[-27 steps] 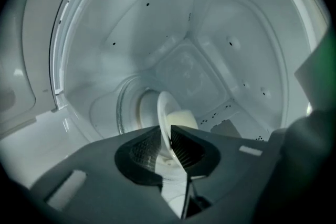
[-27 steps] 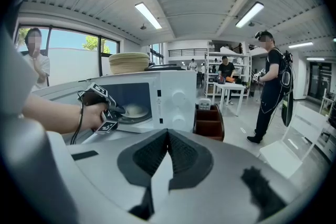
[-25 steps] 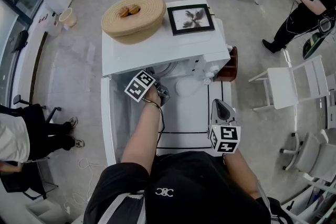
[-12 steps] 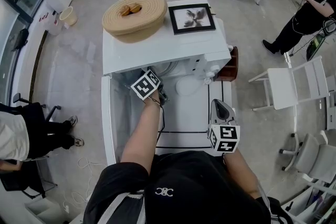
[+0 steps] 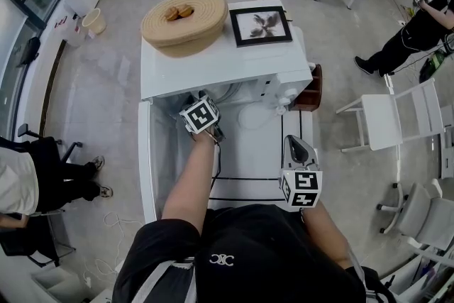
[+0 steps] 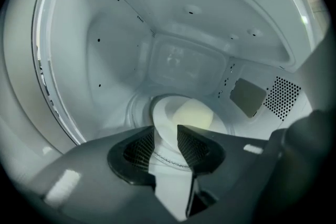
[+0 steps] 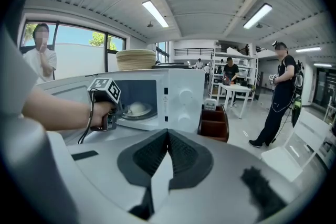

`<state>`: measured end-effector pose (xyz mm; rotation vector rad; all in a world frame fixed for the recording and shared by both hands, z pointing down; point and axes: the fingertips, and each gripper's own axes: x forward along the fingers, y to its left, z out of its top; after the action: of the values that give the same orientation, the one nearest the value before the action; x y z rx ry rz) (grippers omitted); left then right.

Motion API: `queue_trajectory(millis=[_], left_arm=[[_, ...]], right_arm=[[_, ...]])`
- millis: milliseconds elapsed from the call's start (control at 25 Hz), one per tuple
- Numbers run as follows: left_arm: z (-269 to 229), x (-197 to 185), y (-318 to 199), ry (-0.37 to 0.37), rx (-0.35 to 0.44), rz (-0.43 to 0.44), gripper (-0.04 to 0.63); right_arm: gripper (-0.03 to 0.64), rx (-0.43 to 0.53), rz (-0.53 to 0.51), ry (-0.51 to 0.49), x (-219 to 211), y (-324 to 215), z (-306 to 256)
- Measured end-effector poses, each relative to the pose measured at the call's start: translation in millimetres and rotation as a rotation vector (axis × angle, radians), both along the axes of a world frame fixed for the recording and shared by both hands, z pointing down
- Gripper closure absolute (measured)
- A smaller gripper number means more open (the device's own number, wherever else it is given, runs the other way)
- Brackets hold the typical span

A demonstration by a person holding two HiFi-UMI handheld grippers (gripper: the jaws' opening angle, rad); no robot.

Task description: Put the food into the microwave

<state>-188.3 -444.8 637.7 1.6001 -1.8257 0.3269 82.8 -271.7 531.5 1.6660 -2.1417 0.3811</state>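
Note:
A white microwave (image 5: 213, 60) stands open on the white table (image 5: 255, 152). In the left gripper view, a white plate (image 6: 167, 113) with a pale round food (image 6: 193, 114) rests on the cavity floor. My left gripper (image 6: 166, 136) reaches into the opening, and its jaws have just been opening. The plate's near rim lies in the gap between them, and the pads do not press on it. In the head view only its marker cube (image 5: 199, 114) shows at the cavity mouth. My right gripper (image 5: 294, 142) hovers over the table's right side, shut and empty (image 7: 168, 134).
On the microwave top sit a woven basket (image 5: 184, 16) with bread rolls and a framed picture (image 5: 260, 25). The microwave door (image 5: 145, 152) swings out at the left. A brown wooden holder (image 5: 312, 85) stands right of the microwave. A white chair (image 5: 383, 117) and a standing person (image 7: 283, 97) are further right.
The left gripper's marker cube has rolled and shifted slightly right at the microwave mouth. The right gripper has stayed put.

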Motion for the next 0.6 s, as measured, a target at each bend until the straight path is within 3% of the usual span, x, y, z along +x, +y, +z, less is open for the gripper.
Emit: queue_trajectory(millis=[80,200,320,440,600], left_arm=[[0,-2,4,-0.021,0.013,-0.012,0.46],[-5,-7,9,-0.087,0.053,-0.04,0.569],[-13,-8,17,-0.074,0.069,-0.041,0.585],[-20,4,31,-0.014,0.053,0.012,0.586],[-38,25,46,-0.058,0.095,0.129,0.586]], right_arm=[[0.609,0.004,-0.003,-0.003,-1,0,-1],[0.609,0.009,-0.014,-0.01,-4,-1,-1],[0.609,0.012,-0.029,-0.022,-9,-1,-3],[0.609,0.018,-0.048,-0.033,-16,-1,-4],[0.609,0.037,-0.076,-0.038,-26,1,-9]])
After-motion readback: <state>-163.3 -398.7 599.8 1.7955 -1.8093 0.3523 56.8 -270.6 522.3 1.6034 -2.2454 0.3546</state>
